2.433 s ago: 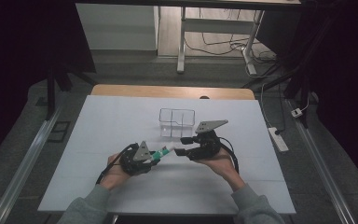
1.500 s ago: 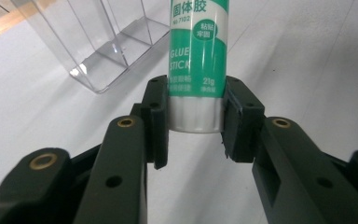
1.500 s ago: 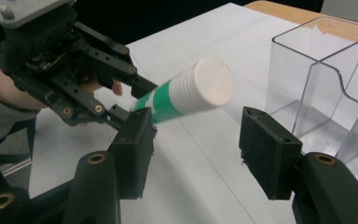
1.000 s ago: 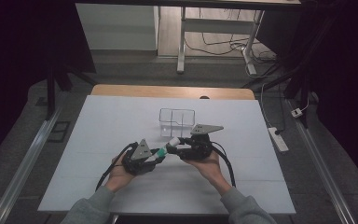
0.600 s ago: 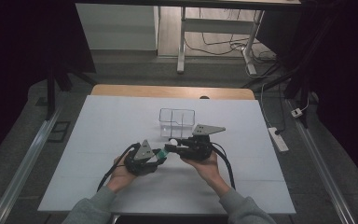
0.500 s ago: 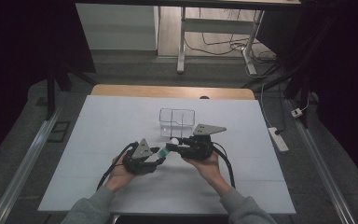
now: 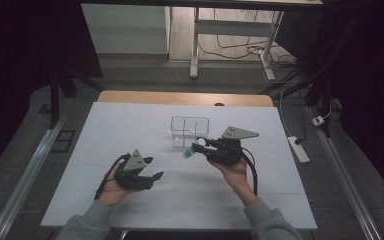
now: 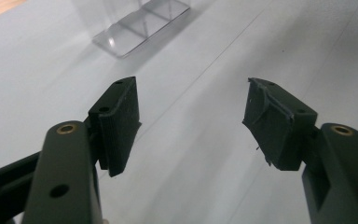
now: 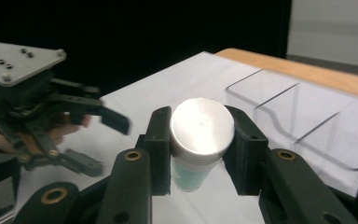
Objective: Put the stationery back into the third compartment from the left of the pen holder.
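Now my right hand-held gripper (image 9: 199,140) is clamped on the small bottle (image 9: 199,140) near the clear tray (image 7: 190,131); left hand-held gripper (image 8: 191,121) gapes empty; placing it looks undone

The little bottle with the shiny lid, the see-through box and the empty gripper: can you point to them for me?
little bottle (image 9: 201,126), right gripper view, on its shiny round lid.
see-through box (image 7: 189,131), high view, on its clear middle divider.
left gripper (image 8: 191,126), left gripper view, midway between its open jaws.
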A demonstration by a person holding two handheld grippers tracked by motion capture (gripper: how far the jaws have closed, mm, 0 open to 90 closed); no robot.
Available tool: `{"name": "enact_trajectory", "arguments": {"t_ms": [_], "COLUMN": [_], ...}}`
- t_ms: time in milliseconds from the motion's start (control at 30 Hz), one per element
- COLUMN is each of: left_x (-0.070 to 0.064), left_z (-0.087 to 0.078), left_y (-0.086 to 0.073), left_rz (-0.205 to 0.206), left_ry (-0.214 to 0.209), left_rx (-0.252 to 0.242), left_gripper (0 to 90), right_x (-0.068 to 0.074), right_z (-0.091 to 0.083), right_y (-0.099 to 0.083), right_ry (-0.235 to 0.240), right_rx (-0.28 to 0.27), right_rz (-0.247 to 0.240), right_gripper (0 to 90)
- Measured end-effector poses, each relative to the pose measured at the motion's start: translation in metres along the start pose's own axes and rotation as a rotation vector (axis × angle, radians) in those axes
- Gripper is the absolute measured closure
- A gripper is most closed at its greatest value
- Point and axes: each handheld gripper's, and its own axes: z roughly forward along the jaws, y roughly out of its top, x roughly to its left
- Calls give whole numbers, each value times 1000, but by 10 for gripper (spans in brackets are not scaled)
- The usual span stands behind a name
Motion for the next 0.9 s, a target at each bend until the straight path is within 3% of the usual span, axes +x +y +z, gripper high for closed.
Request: {"name": "enact_trajectory", "arguments": {"t_ms": [200, 600, 700, 833, 900], "left_x": [12, 24, 25, 28, 29], "left_z": [-18, -36, -39, -41, -42], "left_y": [-17, -43, -48, -54, -55], "left_rz": [-18, -87, -98, -107, -112], "left_ry": [53, 83, 86, 92, 94], "left_rx": [18, 22, 26, 31, 34], "left_gripper": [339, 335, 330, 327, 324], "right_x": [-6, -17, -22, -31, -37], "right_z": [-13, -20, -19, -10, -7], "right_y": [11, 18, 23, 31, 35], "right_ry": [-47, -111, -125, -174, -190], "right_rx": [-41, -68, -80, -51, -44], "right_rz": [-18, -28, -23, -51, -43], "right_gripper": [638, 638, 638, 638, 638]}}
